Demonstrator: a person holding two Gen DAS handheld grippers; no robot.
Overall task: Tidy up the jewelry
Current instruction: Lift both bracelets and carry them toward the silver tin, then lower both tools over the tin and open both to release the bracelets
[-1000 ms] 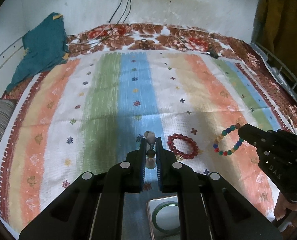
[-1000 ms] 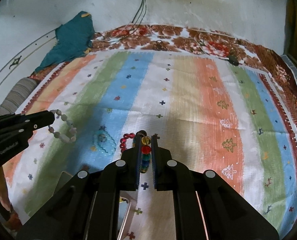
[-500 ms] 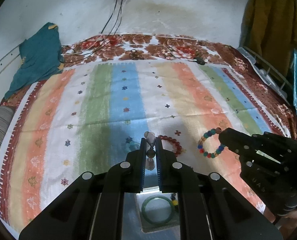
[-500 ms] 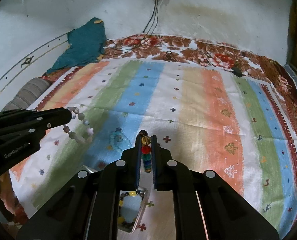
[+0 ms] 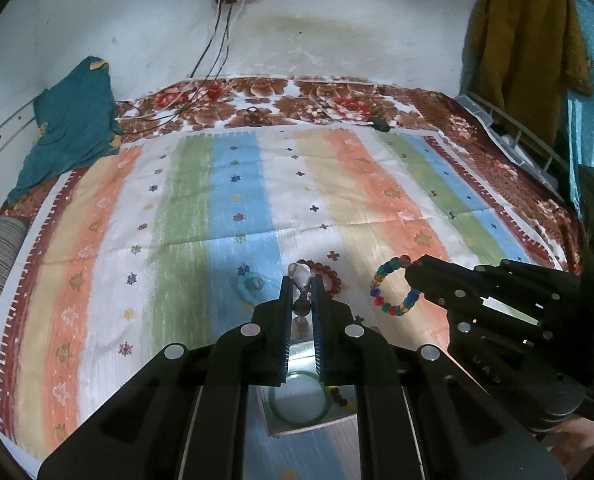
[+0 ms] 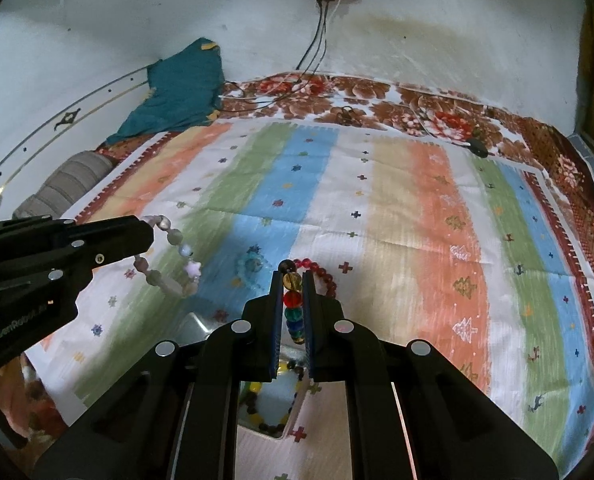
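Both grippers have risen: left gripper [image 5: 301,300] pinches the pale bracelet [image 6: 169,256], right gripper [image 6: 293,304] the multicoloured bracelet [image 5: 393,286]; both light, floppy, best held across the beads.

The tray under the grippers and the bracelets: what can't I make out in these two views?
- Tray, left wrist view: its edges lie behind the left gripper; only a green bangle shows whole.
- Tray, right wrist view: the right gripper hides most of it.
- Pale bracelet and colourful bracelet: the clamped part is hidden between the fingers.
- Red bracelet: partly behind fingertips in both views.
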